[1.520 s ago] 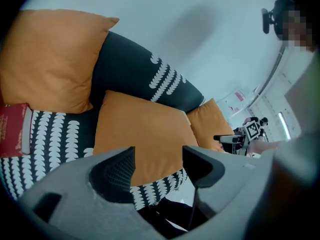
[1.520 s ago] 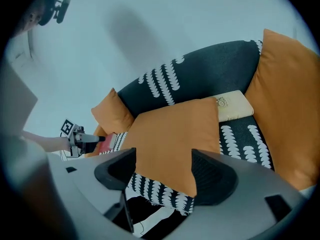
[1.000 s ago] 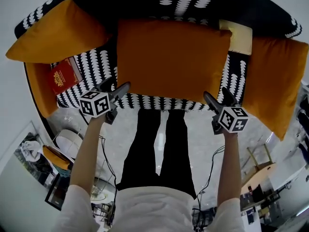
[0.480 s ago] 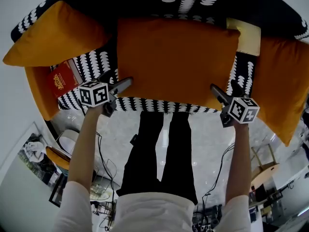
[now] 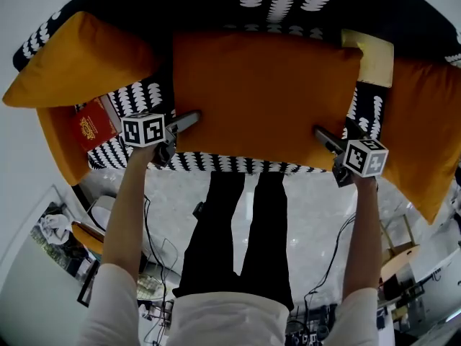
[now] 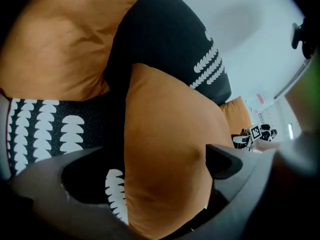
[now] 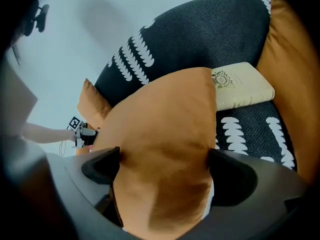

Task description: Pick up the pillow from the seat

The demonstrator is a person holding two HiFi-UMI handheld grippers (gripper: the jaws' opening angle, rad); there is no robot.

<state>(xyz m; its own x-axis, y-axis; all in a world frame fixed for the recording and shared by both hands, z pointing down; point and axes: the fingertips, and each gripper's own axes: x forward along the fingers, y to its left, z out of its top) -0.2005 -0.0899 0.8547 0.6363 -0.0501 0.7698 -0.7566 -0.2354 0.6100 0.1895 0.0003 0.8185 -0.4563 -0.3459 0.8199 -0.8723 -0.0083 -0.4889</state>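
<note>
A large orange pillow (image 5: 266,92) lies across the black, white-patterned seat (image 5: 144,96). My left gripper (image 5: 189,121) is at its front left corner and my right gripper (image 5: 323,137) at its front right corner. In the left gripper view the jaws (image 6: 150,169) are opening around the pillow's corner (image 6: 170,154); the pillow lies against the right pad, with a gap at the left one. In the right gripper view the jaws (image 7: 165,171) are also opening, and the pillow's edge (image 7: 165,134) fills the space between the pads.
Two more orange pillows lean at the seat's left end (image 5: 79,60) and right end (image 5: 421,128). A red book (image 5: 90,125) lies left of my left gripper. A cream book (image 5: 374,56) lies behind the pillow's right corner. The person's legs (image 5: 238,229) stand before the seat.
Both grippers have moved forward from in front of the seat onto the pillow's front corners, and their jaws have spread wider. The pillow lies where it was.
</note>
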